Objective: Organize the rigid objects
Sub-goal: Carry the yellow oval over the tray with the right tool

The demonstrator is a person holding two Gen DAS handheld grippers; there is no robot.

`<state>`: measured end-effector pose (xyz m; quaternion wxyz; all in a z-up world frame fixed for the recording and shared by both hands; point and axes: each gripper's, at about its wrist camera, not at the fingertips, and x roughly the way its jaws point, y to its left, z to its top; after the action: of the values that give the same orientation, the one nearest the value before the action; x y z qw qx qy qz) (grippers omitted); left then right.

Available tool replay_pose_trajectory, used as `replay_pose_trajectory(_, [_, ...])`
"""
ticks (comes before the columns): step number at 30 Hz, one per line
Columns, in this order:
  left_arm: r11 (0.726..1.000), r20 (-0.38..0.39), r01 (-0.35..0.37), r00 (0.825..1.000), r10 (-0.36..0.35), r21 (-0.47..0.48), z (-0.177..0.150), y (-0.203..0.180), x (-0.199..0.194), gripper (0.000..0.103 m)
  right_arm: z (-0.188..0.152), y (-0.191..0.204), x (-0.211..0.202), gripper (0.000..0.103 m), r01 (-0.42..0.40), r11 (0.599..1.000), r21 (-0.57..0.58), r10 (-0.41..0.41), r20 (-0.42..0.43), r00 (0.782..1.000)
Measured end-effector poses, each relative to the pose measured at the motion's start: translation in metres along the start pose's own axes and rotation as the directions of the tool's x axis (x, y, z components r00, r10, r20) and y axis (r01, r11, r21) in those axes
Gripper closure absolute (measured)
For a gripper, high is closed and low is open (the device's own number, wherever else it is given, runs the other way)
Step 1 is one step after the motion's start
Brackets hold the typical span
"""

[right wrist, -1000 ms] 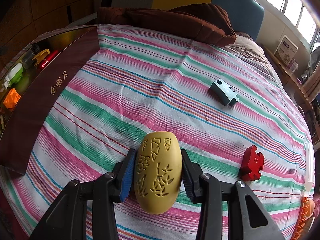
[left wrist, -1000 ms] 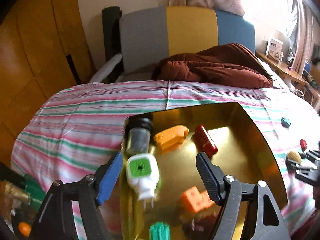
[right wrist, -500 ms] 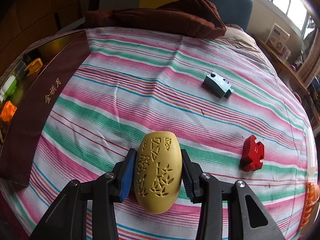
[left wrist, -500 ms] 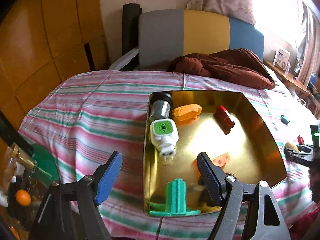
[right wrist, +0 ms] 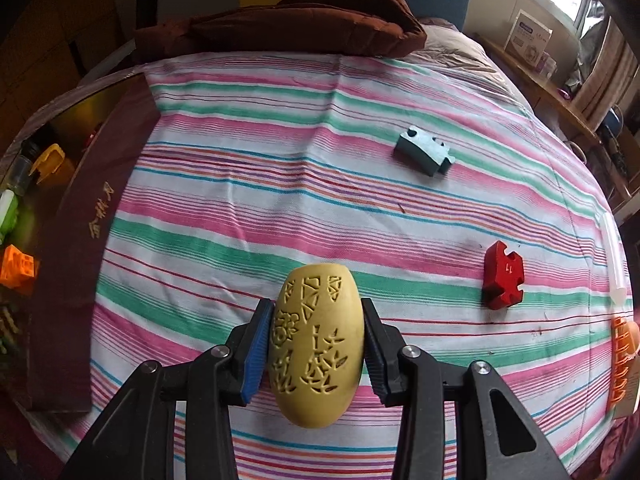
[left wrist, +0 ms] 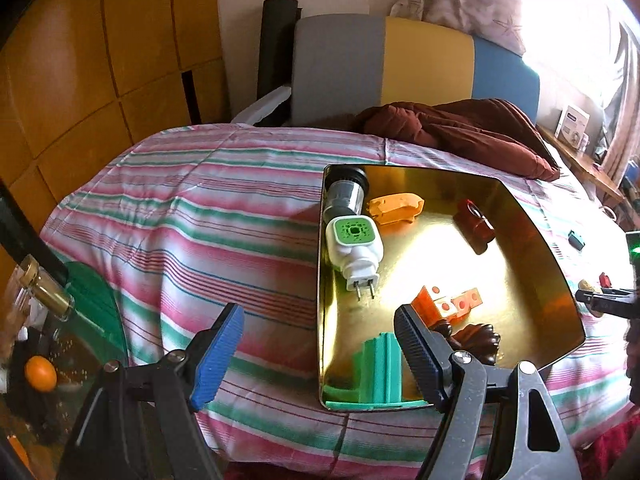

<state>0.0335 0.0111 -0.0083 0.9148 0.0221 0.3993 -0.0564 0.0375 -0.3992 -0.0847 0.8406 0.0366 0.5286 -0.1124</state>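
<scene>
My right gripper (right wrist: 314,354) is shut on a yellow carved egg-shaped object (right wrist: 316,344), held just above the striped cloth. A grey-blue block (right wrist: 424,150) and a red puzzle piece (right wrist: 502,280) lie on the cloth beyond it. My left gripper (left wrist: 320,352) is open and empty, at the near left corner of the gold tray (left wrist: 532,240). The tray holds a white and green plug (left wrist: 354,248), a dark jar (left wrist: 344,194), an orange piece (left wrist: 396,208), a red piece (left wrist: 474,224), an orange block (left wrist: 448,304), a green part (left wrist: 380,372) and a dark brown carved piece (left wrist: 476,340).
A brown quilt (right wrist: 280,28) lies at the far end against a grey, yellow and blue headboard (left wrist: 400,68). The tray's dark red outer wall (right wrist: 92,220) stands at the left of the right wrist view. An orange item (right wrist: 622,360) sits at the right edge. A glass bottle (left wrist: 44,292) stands low left.
My left gripper has pulled back and to the left, away from the tray, so the whole tray shows. My right gripper still holds the yellow egg and has shifted slightly.
</scene>
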Motion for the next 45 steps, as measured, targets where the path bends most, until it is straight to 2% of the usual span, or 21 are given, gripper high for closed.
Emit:
replay_pose_trajectory(10, [1.0, -0.014, -0.004, 1.0, 0.004, -0.031, -0.008, 0.013, 0.003, 0.025, 0.024, 0.038, -0.038, 0.061, -0.071, 0.997, -0.03, 0.073, 0.088, 0.993])
replay_pose_trajectory(17, [0.999, -0.02, -0.005, 1.0, 0.005, -0.045, -0.011, 0.018, 0.004, 0.025, 0.043, 0.08, -0.07, 0.061, -0.145, 0.985, -0.095, 0.158, 0.151, 0.976])
replay_pose_trajectory(21, [0.999, -0.021, -0.012, 1.0, 0.011, -0.05, -0.014, 0.02, 0.004, 0.025, 0.054, 0.113, -0.077, 0.061, -0.207, 0.969, -0.137, 0.227, 0.155, 0.961])
replay_pose_trajectory(28, [0.997, -0.034, -0.032, 0.999, 0.03, -0.073, -0.02, 0.032, 0.007, 0.025, 0.067, 0.177, -0.068, 0.061, -0.29, 0.935, -0.204, 0.316, 0.109, 0.942])
replay_pose_trajectory(33, [0.994, -0.041, -0.049, 0.998, 0.045, -0.1, -0.023, 0.045, 0.009, 0.025, 0.077, 0.213, -0.055, 0.061, -0.341, 0.917, -0.209, 0.361, 0.067, 0.93])
replay_pose_trajectory(45, [0.988, -0.069, -0.072, 0.996, 0.064, -0.134, -0.029, 0.061, 0.016, 0.025, 0.091, 0.274, -0.009, 0.061, -0.367, 0.912, -0.182, 0.367, -0.036, 0.93])
